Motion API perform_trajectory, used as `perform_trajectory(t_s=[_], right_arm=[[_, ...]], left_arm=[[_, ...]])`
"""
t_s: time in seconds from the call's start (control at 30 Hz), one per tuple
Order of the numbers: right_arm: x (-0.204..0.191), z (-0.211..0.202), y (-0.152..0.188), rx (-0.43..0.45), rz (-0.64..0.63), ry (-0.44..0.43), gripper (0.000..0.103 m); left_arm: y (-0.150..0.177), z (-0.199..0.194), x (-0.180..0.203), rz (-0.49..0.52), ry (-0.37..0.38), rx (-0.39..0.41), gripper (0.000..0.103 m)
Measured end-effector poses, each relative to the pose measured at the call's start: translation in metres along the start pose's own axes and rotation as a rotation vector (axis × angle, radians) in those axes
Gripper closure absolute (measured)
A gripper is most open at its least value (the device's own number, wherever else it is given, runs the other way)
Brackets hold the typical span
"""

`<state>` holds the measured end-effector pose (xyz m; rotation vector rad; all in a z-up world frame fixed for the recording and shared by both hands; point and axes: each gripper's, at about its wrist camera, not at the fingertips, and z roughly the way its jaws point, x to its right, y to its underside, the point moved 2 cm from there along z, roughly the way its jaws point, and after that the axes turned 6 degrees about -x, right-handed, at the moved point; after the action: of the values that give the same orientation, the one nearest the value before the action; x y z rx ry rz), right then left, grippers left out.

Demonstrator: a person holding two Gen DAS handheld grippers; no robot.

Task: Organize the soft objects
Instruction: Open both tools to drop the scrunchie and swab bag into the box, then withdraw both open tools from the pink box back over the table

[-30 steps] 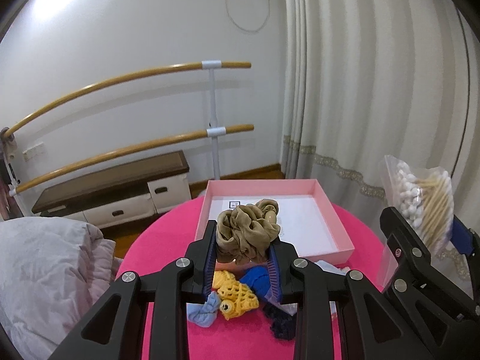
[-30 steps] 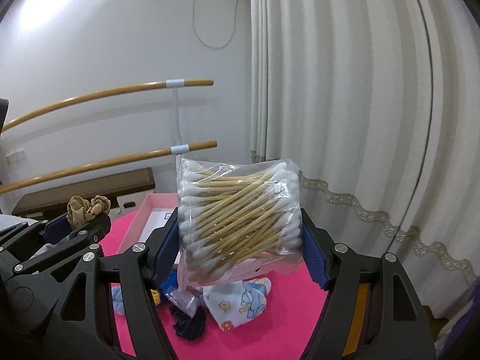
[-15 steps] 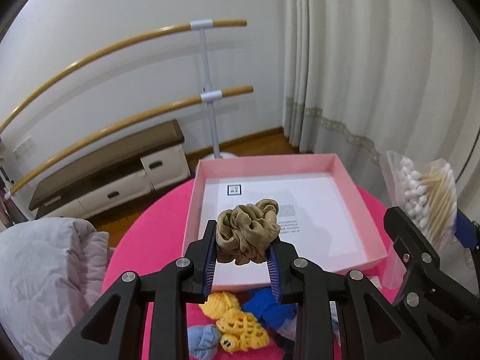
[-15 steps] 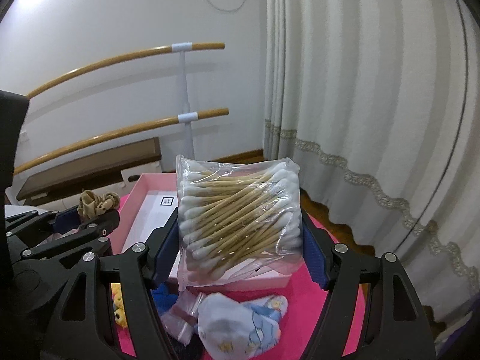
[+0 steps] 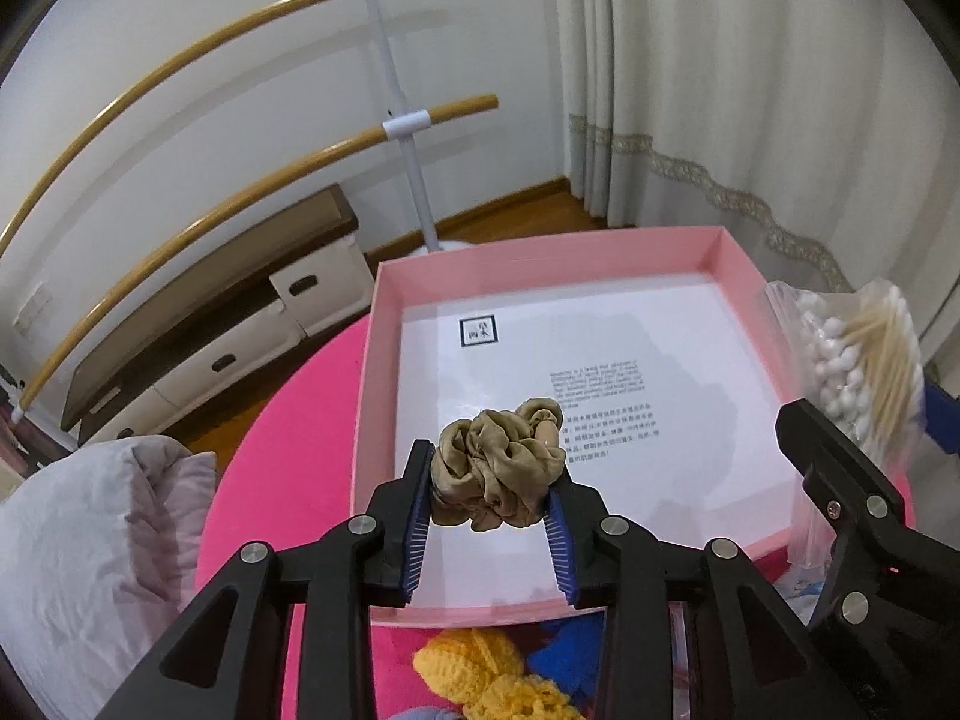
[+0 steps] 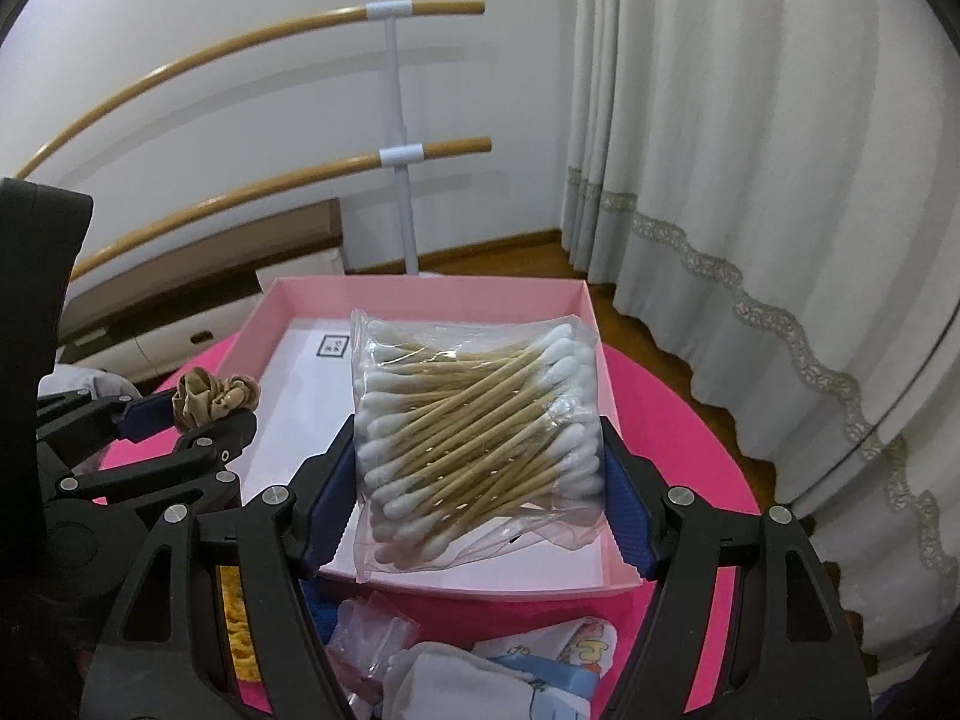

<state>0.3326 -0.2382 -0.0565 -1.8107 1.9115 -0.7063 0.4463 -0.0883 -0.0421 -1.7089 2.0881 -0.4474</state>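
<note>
Both grippers moved from short of the one pink box (image 5: 729,252) to above it. Left gripper (image 5: 489,516), jaws just widening, still touches one tan scrunchie (image 5: 501,471) between them over the box's near-left floor. Right gripper (image 6: 474,498) pinches one cotton-swab bag (image 6: 474,438) over the right side.

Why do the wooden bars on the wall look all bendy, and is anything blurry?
Left wrist view: the fisheye lens curves the wooden bars, the corners go dark, and the bag of cotton swabs at the right edge smears with blur. Right wrist view: the same bag is sharp, its plastic slightly shiny; the bars bend here too.
</note>
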Motion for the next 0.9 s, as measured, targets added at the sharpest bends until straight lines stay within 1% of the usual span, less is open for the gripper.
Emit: perform_trajectory(t_s=[0.03,0.07,0.1,0.13,0.17,0.2,0.27,0.3,0.37,0.5,0.57,0.63,0.67,0.7,0.73,0.8,0.9], right_arm=[[0.001,0.002,0.001,-0.008,0.000,-0.001,0.034],[0.001,0.004,0.001,-0.013,0.000,0.000,0.033],[0.002,0.005,0.001,-0.018,0.000,0.003,0.030],[0.004,0.007,0.002,-0.024,0.004,0.021,0.029],[0.006,0.009,-0.003,-0.025,0.008,0.035,0.023],[0.009,0.010,-0.003,-0.021,0.015,0.052,0.015],[0.013,0.008,-0.003,-0.011,0.027,0.079,0.007],[0.013,0.008,-0.003,-0.011,0.030,0.087,0.006],[0.015,0.009,-0.004,-0.018,0.033,0.098,0.006],[0.013,0.012,-0.007,-0.026,0.018,0.110,0.006],[0.011,0.012,-0.006,-0.027,0.009,0.114,0.006],[0.010,0.011,-0.006,-0.027,0.007,0.116,0.006],[0.010,0.012,-0.007,-0.027,0.008,0.117,0.006],[0.011,0.011,-0.006,-0.027,0.008,0.116,0.006],[0.011,0.010,-0.006,-0.027,0.009,0.117,0.006],[0.011,0.010,-0.006,-0.026,0.009,0.120,0.006],[0.011,0.009,-0.005,-0.025,0.012,0.125,0.006]], left_arm=[[-0.002,0.003,0.001,-0.001,0.000,-0.003,0.068],[-0.007,0.008,0.001,-0.003,-0.007,-0.006,0.062],[-0.010,0.012,0.000,-0.006,-0.016,-0.008,0.049],[-0.015,0.016,0.000,-0.016,-0.030,-0.012,0.041],[-0.018,0.018,-0.001,-0.029,-0.037,-0.009,0.030],[-0.014,0.018,-0.001,-0.037,-0.036,-0.004,0.024],[-0.021,0.023,-0.003,-0.063,-0.024,-0.013,0.017],[-0.019,0.024,-0.004,-0.071,-0.015,-0.019,0.014],[-0.026,0.031,-0.003,-0.081,-0.002,-0.033,0.014],[-0.024,0.035,-0.005,-0.076,-0.018,-0.039,0.014],[-0.028,0.038,-0.003,-0.075,-0.012,-0.039,0.014],[-0.018,0.036,-0.008,-0.076,-0.008,-0.039,0.014],[-0.019,0.037,-0.008,-0.074,-0.010,-0.040,0.014],[-0.005,0.025,-0.014,-0.072,-0.015,-0.037,0.014],[-0.004,0.025,-0.015,-0.071,-0.018,-0.036,0.014],[0.014,0.014,-0.016,-0.072,-0.019,-0.031,0.014],[0.027,0.006,-0.018,-0.072,-0.013,-0.027,0.014]])
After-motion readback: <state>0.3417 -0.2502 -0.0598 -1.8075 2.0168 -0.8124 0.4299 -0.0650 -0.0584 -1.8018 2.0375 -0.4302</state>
